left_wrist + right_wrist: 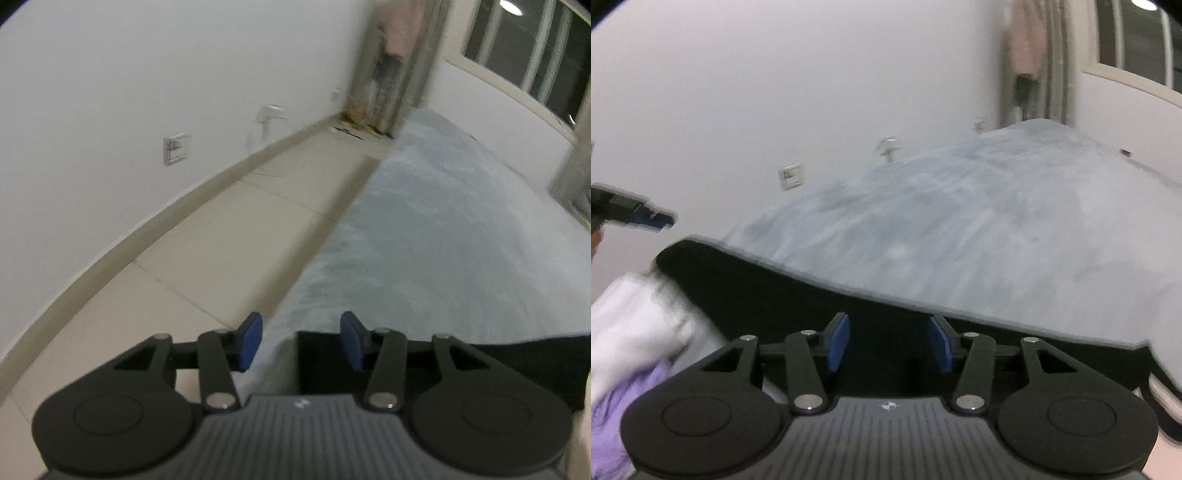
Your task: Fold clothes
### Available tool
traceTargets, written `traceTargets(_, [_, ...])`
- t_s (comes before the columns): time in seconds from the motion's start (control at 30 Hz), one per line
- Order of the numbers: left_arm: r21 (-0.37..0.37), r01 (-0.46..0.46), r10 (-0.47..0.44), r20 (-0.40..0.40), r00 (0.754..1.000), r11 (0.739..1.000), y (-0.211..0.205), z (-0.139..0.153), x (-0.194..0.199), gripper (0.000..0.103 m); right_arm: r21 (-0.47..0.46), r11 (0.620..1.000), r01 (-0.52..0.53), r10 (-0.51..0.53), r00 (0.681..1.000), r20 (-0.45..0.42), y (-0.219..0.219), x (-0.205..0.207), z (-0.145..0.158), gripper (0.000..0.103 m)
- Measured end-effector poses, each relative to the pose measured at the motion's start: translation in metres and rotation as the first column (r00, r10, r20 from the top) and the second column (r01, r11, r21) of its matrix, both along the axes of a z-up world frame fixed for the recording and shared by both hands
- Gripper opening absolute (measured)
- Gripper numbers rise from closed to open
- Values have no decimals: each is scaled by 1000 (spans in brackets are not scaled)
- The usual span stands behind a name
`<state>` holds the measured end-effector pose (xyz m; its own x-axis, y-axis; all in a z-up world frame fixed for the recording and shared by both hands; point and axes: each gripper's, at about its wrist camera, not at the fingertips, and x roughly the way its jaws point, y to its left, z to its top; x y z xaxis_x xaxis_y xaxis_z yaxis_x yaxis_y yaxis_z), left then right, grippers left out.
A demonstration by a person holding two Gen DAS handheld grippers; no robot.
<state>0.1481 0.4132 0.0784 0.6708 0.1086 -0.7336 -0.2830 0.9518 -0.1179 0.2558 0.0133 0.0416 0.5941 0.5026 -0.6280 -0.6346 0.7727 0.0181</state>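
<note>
Grey bedspread (960,229), black garment (768,273), both jaws apart, empty.

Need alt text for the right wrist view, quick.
The right gripper hangs open with nothing between its blue fingers, above a black garment lying on a grey bed cover. White and purple clothes sit lower left.
</note>
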Motion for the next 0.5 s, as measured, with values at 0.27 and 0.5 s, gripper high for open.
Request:
traceTargets(0.27, [205,203,-195,-58,979,957,-42,-33,23,11,-283,944,-170,191,980,50,59,11,-49,25])
traceTargets(0.5, [206,93,-114,94,989,974,-31,-3,26,9,-170,984,-49,78,983,167,58,15,-19,2])
